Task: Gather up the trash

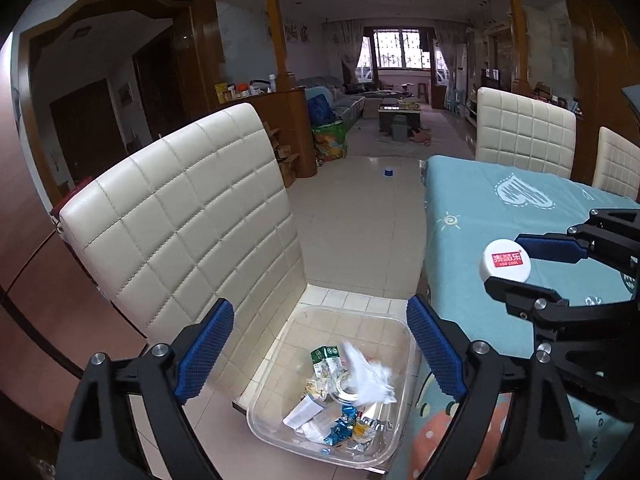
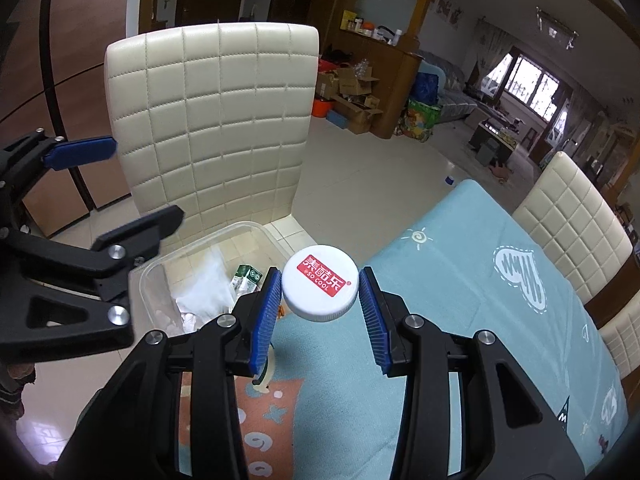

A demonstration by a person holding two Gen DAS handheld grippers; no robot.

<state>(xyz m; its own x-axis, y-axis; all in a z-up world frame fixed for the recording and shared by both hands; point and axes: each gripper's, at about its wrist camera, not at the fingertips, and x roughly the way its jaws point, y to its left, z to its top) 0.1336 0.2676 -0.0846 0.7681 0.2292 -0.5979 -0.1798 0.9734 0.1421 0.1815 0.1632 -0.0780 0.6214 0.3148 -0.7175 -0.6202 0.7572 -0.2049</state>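
Hovering wide open and empty above the clear bin [image 1: 328, 392] on the chair seat [image 1: 352, 300]: left gripper [image 1: 320, 356], white tissue [image 1: 370, 376] lying among wrappers below. Pinching a white cap [image 2: 320, 288] over the table edge [image 2: 460, 280]: right gripper [image 2: 320, 312]. Next, probably carrying leftward over the bin, then releasing.

left black two-finger gripper with blue ribbed pads [image 1: 320, 354] is angled down with jaws spread wide and empty, right black blue-padded gripper [image 2: 320, 312] sits at its 2 o'clock, clamped.
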